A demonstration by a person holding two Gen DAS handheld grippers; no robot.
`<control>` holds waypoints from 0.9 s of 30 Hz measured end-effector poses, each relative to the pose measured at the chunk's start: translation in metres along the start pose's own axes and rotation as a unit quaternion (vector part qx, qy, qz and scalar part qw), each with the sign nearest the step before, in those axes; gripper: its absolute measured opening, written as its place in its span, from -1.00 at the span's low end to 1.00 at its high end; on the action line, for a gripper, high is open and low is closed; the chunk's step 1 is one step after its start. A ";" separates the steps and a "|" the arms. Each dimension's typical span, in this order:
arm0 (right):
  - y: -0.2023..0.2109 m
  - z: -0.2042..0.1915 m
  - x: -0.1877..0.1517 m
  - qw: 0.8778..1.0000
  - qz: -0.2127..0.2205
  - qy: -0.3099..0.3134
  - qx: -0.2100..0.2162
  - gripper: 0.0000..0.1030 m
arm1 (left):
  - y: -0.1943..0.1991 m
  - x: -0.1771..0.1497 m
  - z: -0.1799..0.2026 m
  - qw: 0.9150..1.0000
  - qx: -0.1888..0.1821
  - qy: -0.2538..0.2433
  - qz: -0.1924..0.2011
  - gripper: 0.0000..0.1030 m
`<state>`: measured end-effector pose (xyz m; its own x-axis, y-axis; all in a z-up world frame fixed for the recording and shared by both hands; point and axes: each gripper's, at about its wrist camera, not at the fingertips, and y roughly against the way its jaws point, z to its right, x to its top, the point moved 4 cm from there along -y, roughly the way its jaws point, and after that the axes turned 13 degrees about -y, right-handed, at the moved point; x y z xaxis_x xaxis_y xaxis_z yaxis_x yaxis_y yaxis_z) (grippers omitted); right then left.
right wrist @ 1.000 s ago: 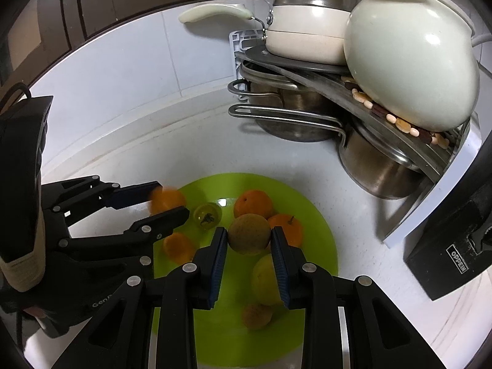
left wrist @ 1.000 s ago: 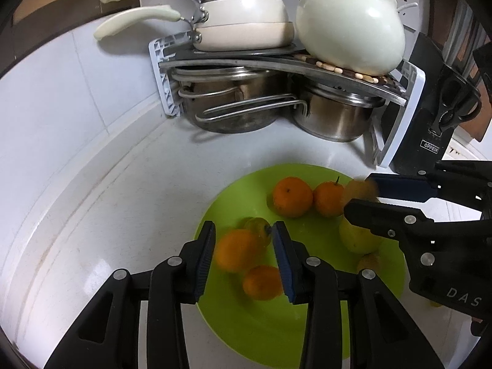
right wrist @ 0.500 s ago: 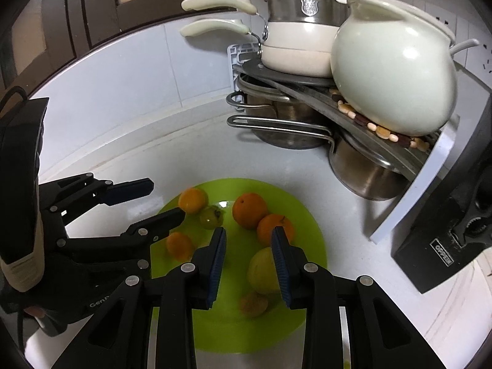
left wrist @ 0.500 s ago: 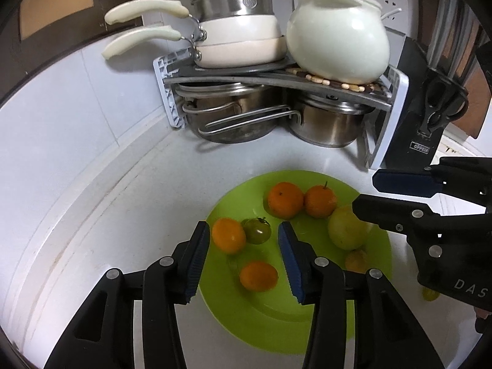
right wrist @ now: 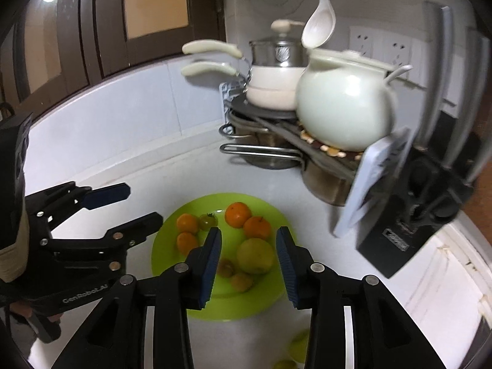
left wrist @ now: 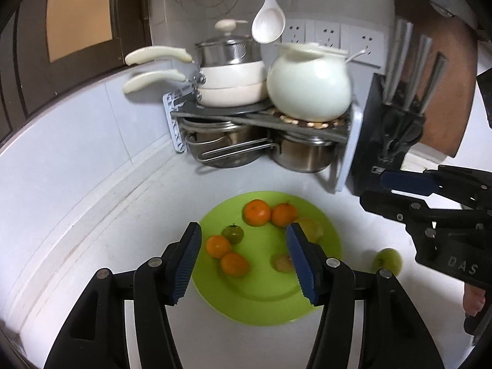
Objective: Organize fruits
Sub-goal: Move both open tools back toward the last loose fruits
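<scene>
White kitchen counter [left wrist: 92, 215] in a tiled corner; pot rack [left wrist: 261, 117] w/ cream pans and a round white pot at upper centre of frame, knife block [left wrist: 390, 141] upper right.

We see the green plate [left wrist: 267, 301] mid-frame in both views, holding most of the fruit: four small oranges, e.g. one at [left wrist: 257, 212], a dull green tomato [left wrist: 232, 234], a larger yellow-green fruit [right wrist: 255, 255], two small brownish ones.

Left gripper [left wrist: 243, 261]: jaws spreading, nothing between the pads; plate shows through the gap. Right gripper [right wrist: 248, 264]: jaws also parting, narrower, nothing pinched; yellow-green fruit sits in line w/ the gap but below it, pads not on it.

Key relation: stray green fruit [left wrist: 387, 260] lies off the plate on bare counter, lower right of left-wrist frame, just beyond plate rim. It's under the right gripper, so we judge the right hand is nearer. More greenish fruit at bottom edge of right-wrist frame [right wrist: 299, 346], blurred. Roundish, no clear long axis, approx. any approach angle works. Skin looks smooth; may roll.
</scene>
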<state>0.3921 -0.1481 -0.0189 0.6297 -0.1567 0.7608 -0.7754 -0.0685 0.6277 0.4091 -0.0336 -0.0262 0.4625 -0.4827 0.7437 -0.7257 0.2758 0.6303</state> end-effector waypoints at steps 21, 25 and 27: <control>0.045 0.073 -0.042 1.000 -0.014 0.004 -0.021 -0.26 | 0.012 -0.018 0.102 0.998 -0.060 -0.017 -0.003 0.14; 0.040 0.083 -0.052 0.999 -0.031 0.009 -0.012 -0.26 | 0.004 -0.027 0.120 0.997 -0.072 -0.018 -0.014 0.14; 0.037 0.087 -0.057 0.999 -0.039 0.012 -0.008 -0.26 | -0.001 -0.031 0.129 0.997 -0.077 -0.018 -0.021 0.14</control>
<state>0.3234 -0.2277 -0.0536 0.6898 -0.1276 0.7127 -0.7228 -0.0637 0.6881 0.3300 -0.1261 -0.0785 0.4708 -0.5246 0.7093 -0.6184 0.3772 0.6894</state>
